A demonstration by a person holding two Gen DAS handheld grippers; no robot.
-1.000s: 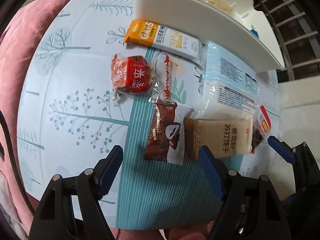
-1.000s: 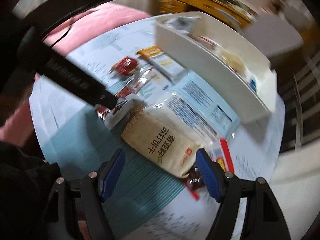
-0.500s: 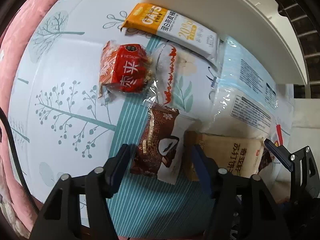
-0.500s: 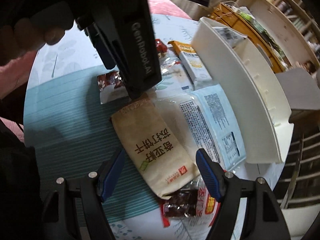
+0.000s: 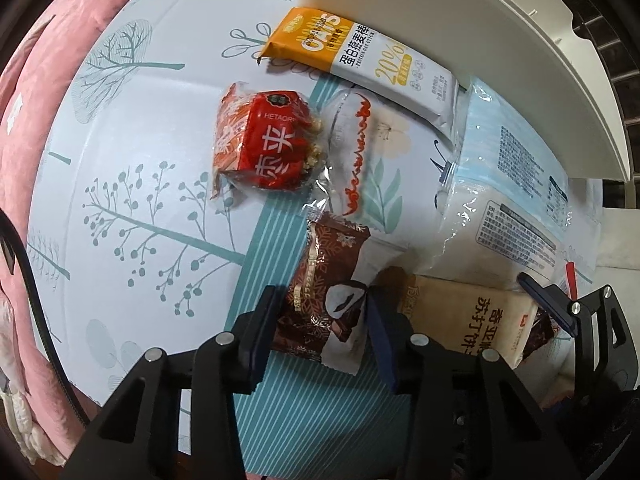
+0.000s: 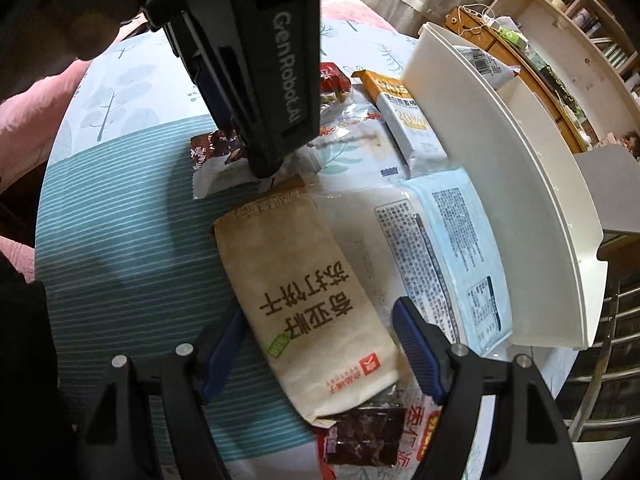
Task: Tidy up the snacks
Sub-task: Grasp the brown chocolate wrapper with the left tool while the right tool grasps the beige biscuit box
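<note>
Brown chocolate snack packet (image 5: 320, 300) at six o'clock on the desk (image 5: 132, 184) sits between the left gripper (image 5: 322, 312) jaws, just closing, pads touching its edges. At three o'clock, right gripper (image 6: 318, 340) jaws stand apart, straddling the tan cracker pack (image 6: 304, 296).

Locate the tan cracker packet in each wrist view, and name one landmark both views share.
Left wrist view: tan cracker packet at lower right, beside the brown chocolate snack.
Right wrist view: tan cracker packet at centre, between the right gripper fingers.
Shared landmark: white tray.
</note>
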